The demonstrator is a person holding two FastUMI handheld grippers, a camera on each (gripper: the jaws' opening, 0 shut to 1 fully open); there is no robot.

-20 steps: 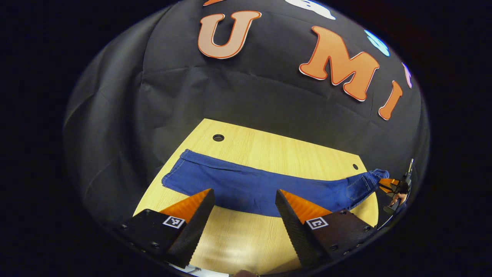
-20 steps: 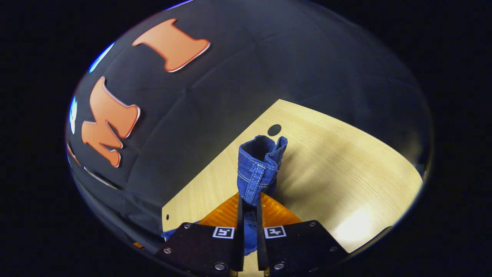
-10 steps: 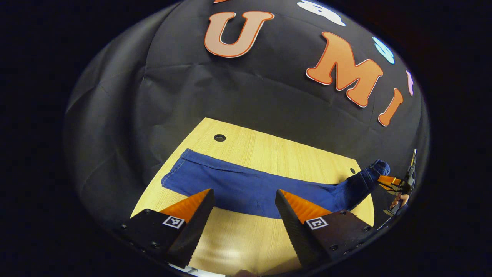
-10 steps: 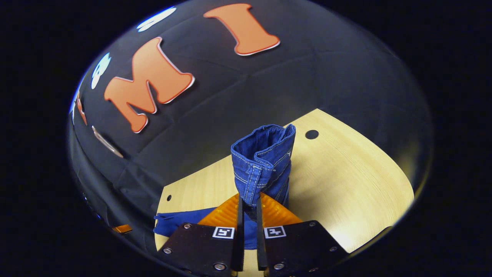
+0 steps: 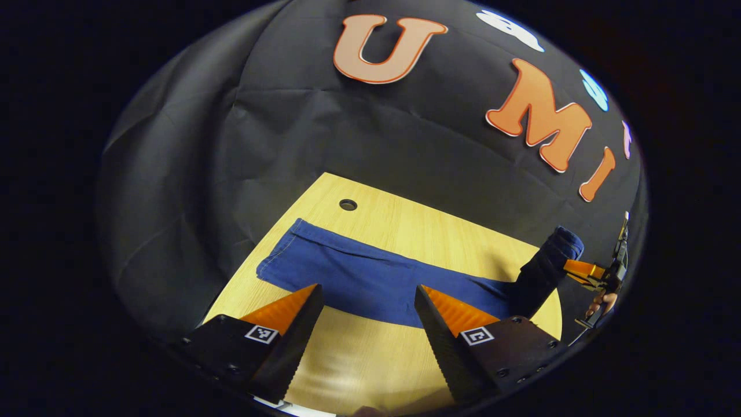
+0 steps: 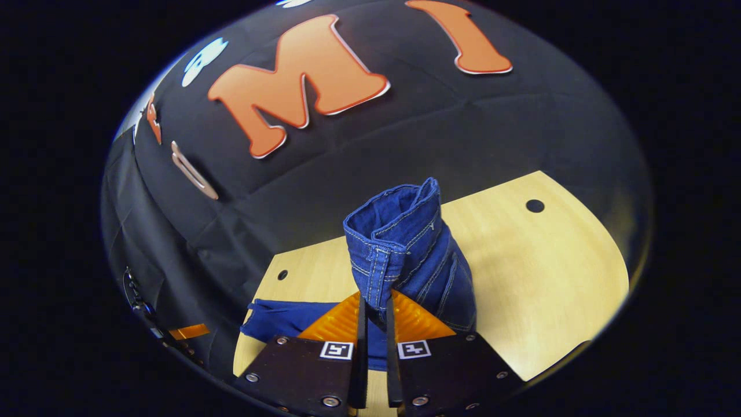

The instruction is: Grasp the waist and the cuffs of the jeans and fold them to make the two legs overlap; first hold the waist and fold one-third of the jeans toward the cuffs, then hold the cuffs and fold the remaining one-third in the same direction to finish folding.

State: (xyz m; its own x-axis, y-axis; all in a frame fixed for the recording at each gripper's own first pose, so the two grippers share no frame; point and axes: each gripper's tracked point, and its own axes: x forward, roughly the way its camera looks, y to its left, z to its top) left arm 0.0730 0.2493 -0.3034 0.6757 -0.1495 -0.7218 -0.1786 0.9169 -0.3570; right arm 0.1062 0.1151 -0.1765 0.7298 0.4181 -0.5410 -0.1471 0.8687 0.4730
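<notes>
My left gripper view looks from the table's (image 5: 405,226) near edge toward the wall; my right gripper view sits close over its right end, both sharing the jeans (image 5: 370,278).

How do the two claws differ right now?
The left claw is open and empty, hovering over the table; the right claw is shut on the jeans at the waist. The left sits near the flat legs; the right lifts its end up. Both point toward the jeans.

Lit brightly from overhead, with soft glare patches on the pale bench (image 6: 538,272) near the lens, sharp focus centrally, and strong fisheye curvature and darkening toward the edges.
</notes>
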